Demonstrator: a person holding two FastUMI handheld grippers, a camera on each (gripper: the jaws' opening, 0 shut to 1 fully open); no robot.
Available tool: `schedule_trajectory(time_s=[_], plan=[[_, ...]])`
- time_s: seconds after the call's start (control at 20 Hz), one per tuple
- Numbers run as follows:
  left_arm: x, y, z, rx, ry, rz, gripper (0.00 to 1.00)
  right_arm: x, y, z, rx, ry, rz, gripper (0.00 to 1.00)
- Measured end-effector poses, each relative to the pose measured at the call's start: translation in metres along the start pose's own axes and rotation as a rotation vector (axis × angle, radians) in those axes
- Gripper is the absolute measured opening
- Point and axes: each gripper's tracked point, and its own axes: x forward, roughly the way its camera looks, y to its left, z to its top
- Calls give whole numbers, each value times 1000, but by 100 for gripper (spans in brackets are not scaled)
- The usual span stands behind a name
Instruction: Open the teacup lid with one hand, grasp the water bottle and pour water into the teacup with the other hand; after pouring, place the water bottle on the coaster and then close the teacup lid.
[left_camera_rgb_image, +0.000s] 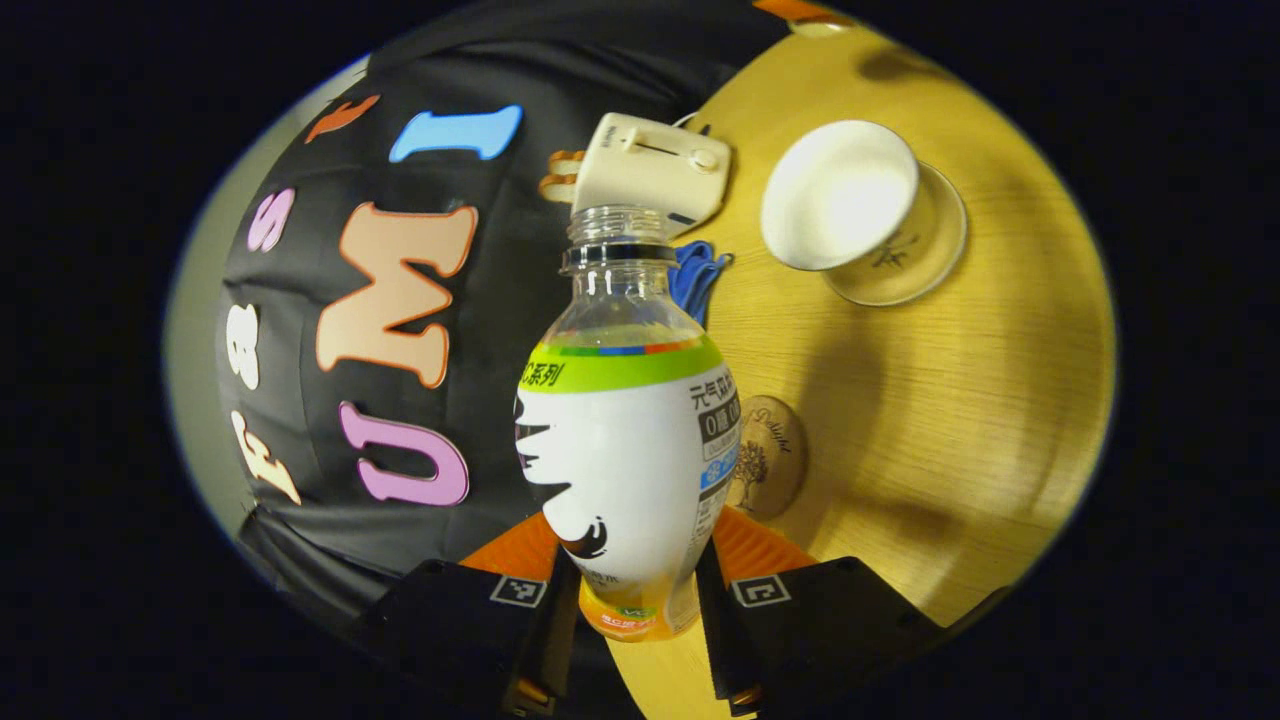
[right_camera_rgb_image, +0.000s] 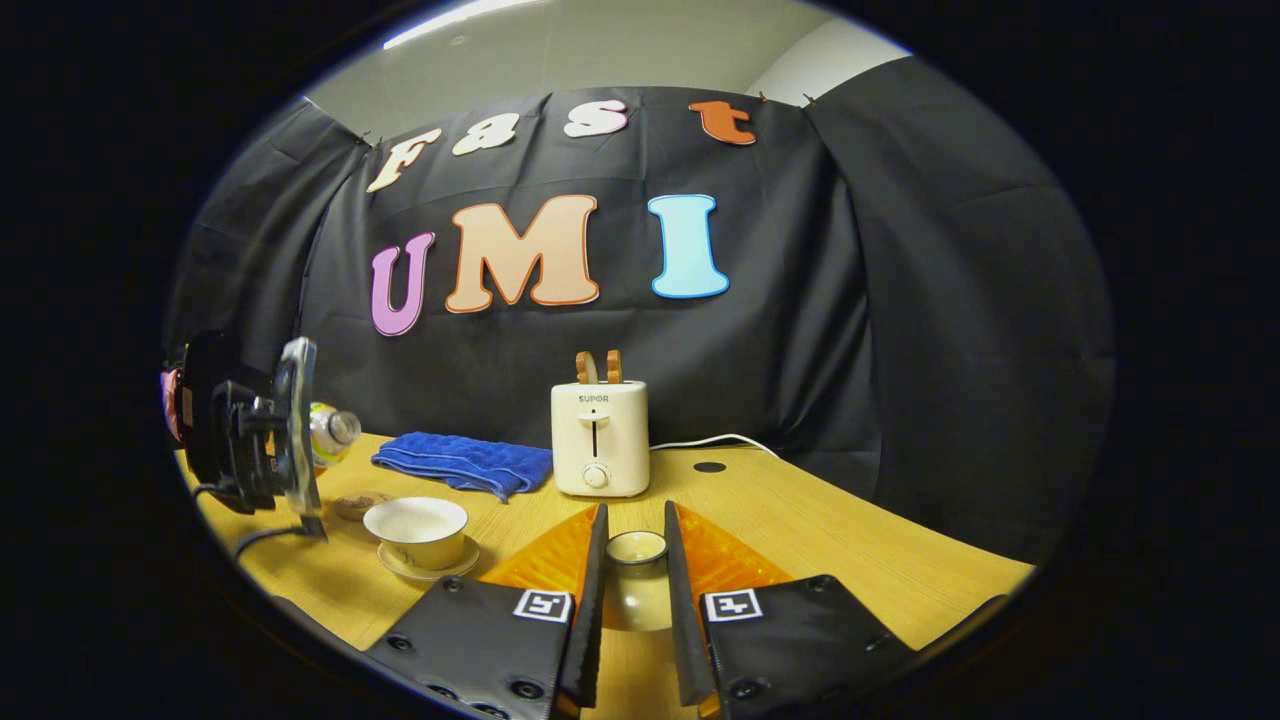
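Left gripper (left_camera_rgb_image: 632, 590) clenched on uncapped clear plastic water bottle (left_camera_rgb_image: 628, 440), tilted toward open white porcelain teacup (left_camera_rgb_image: 838, 194); right gripper (right_camera_rgb_image: 634, 590) clamped around white teacup lid (right_camera_rgb_image: 636, 548) above wooden table (right_camera_rgb_image: 820, 540).

Your left gripper (left_camera_rgb_image: 632, 600) carries two dark blocky finger housings, each bearing a square black-and-white fiducial marker beside ribbed orange panels. Your right gripper (right_camera_rgb_image: 635, 600) has the same build, with round screw heads along the housing edges nearest the camera. Left of the toaster (right_camera_rgb_image: 600, 437), the left gripper shows a black body and a trailing cable.
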Motion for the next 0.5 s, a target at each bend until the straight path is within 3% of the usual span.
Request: schedule_trajectory(time_s=[0.3,0.5], plan=[[4,-3,9,157,21,-15,52,1,0,0,0,1,0,33],[6,11,17,278,24,22,52,1,0,0,0,1,1,34]])
